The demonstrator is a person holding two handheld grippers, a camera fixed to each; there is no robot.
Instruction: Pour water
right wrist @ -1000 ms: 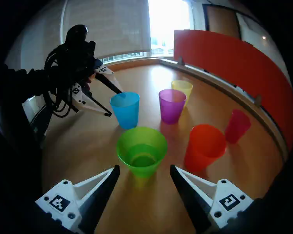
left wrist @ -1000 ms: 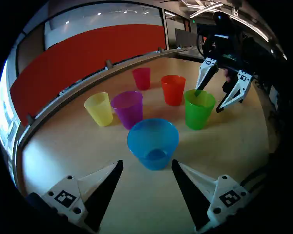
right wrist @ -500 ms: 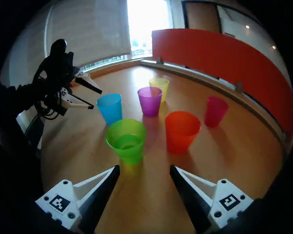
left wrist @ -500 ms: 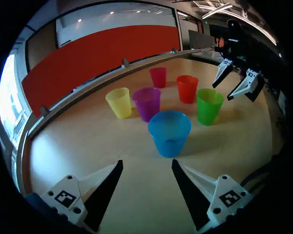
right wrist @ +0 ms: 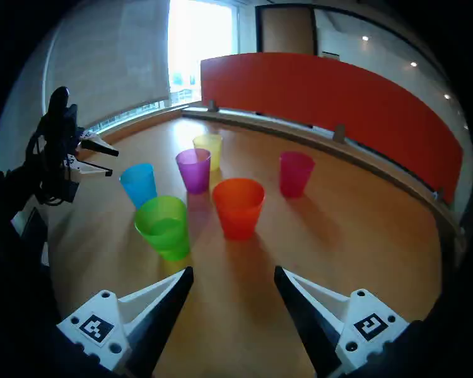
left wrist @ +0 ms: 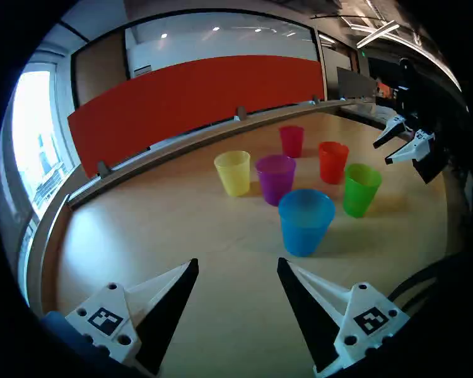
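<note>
Several plastic cups stand upright in a cluster on the wooden table. In the left gripper view the blue cup (left wrist: 306, 220) is nearest, well ahead of my open, empty left gripper (left wrist: 236, 264). Behind it stand the green cup (left wrist: 361, 189), purple cup (left wrist: 275, 179), yellow cup (left wrist: 233, 172), orange cup (left wrist: 333, 161) and magenta cup (left wrist: 291, 140). In the right gripper view the green cup (right wrist: 163, 225), with some liquid in it, and the orange cup (right wrist: 238, 206) stand ahead of my open, empty right gripper (right wrist: 233, 271).
A red partition (left wrist: 198, 101) runs along the table's far edge (left wrist: 173, 148). The right gripper (left wrist: 405, 137) hangs at the far right in the left gripper view. The left gripper (right wrist: 91, 156), held by a dark-sleeved arm, is at the left in the right gripper view.
Both grippers have drawn back from the cups, which now look smaller and farther off. The blue and green cups no longer sit between the fingers. The jaws stay open.
</note>
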